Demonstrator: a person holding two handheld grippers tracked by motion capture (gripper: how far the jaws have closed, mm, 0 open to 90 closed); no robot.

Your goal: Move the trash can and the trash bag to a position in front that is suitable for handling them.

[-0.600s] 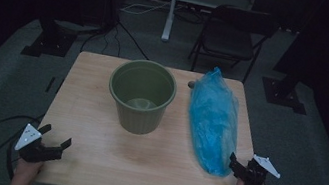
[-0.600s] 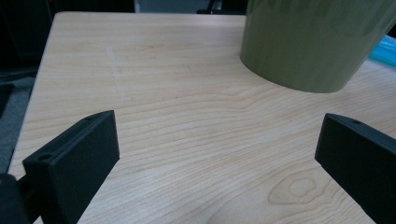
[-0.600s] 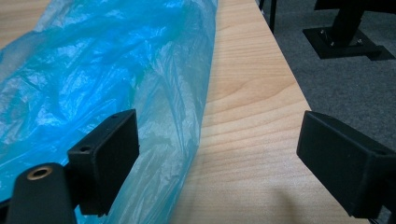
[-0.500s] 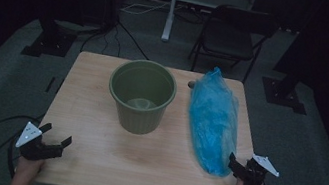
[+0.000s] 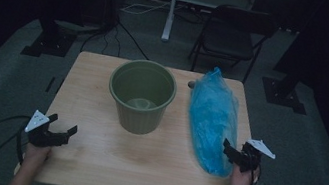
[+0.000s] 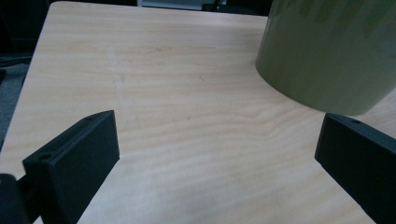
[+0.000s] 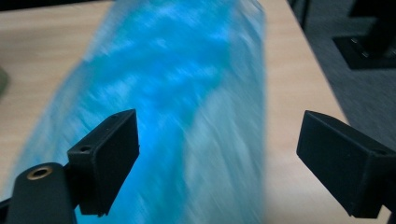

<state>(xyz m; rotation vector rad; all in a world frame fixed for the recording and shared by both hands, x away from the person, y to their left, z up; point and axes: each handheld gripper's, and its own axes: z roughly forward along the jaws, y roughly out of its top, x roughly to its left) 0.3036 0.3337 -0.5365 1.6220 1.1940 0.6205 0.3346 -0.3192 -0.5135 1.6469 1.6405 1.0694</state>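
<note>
An empty olive-green bucket (image 5: 141, 95) stands upright in the middle of the wooden table (image 5: 140, 164). To its right lies a long blue plastic bag (image 5: 212, 118), stretched from the far edge toward me. My left gripper (image 5: 63, 126) hovers open at the table's front left, pointing toward the bucket (image 6: 331, 51), its jaws wide apart over bare wood. My right gripper (image 5: 232, 151) is open at the bag's near right end; the right gripper view shows the blue bag (image 7: 187, 116) blurred between and beyond its jaws.
A folding chair (image 5: 232, 38) and a white stand (image 5: 171, 7) sit behind the table on the dark floor. Black stand bases (image 5: 284, 92) flank the table. A small dark object (image 5: 191, 84) lies by the bag's far end. Cables trail on the floor at left.
My right gripper has edged slightly left, closer against the near end of the blue bag. The left gripper, the bucket and the bag stay where they were.
</note>
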